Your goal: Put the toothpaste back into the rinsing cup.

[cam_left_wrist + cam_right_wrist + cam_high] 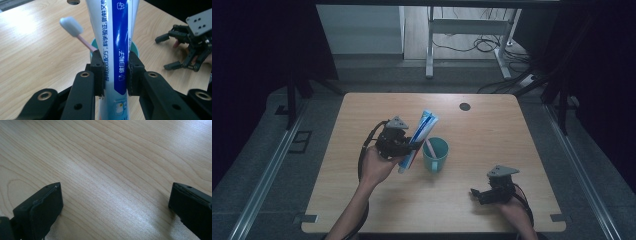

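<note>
The teal cup (435, 154) with its toothbrush (75, 30) blocks mid-table; bare wooden table (492, 130) lies open around it.

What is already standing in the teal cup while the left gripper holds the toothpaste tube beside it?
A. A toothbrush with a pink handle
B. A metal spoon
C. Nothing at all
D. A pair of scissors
A: in the left gripper view a toothbrush with a pink handle and pale head slants out of the teal cup, just behind the toothpaste tube clamped in the left gripper.
</note>
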Demonstrator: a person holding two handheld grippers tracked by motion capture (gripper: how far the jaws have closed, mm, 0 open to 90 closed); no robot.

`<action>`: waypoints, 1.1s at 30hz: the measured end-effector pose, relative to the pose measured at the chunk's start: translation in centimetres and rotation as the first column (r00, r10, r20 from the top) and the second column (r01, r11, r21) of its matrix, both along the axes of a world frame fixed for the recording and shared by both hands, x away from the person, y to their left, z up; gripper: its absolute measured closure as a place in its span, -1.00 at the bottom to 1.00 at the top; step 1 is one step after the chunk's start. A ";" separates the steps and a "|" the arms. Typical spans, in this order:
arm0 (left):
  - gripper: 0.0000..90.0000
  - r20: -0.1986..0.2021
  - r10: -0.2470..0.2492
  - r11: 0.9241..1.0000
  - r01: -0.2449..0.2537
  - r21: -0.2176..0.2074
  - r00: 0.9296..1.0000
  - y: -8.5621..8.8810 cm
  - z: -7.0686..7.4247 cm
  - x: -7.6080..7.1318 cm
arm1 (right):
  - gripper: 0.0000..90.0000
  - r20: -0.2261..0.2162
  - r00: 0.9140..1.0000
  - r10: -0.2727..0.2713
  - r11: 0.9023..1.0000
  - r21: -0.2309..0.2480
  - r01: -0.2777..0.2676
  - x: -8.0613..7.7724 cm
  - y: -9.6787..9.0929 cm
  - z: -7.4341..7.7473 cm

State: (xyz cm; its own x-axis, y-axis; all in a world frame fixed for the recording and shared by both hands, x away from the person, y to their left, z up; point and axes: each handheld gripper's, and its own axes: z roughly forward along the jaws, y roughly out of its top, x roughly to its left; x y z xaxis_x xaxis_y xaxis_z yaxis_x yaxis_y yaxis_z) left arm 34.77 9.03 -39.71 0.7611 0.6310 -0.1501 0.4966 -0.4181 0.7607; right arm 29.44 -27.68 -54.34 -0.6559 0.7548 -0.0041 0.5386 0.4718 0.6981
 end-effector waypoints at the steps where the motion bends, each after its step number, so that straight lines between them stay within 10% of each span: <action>1: 0.61 0.001 0.001 1.000 -0.001 -0.007 1.000 -0.1 0.0 0.1 | -1.00 0.000 1.000 0.000 1.000 0.000 0.000 0.0 0.0 0.0; 33: 0.61 0.071 0.045 0.996 -0.040 -0.079 0.996 -3.8 1.0 2.8 | -1.00 0.000 1.000 0.001 1.000 0.000 -0.001 0.0 0.0 0.0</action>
State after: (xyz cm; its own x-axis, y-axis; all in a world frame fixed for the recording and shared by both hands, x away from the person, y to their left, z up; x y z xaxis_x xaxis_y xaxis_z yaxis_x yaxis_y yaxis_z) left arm 37.62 5.18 -38.76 0.7446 0.6515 -0.1451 0.4549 -0.3363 0.8246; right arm 29.44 -27.69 -54.34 -0.6566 0.7542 -0.0042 0.5381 0.4723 0.6981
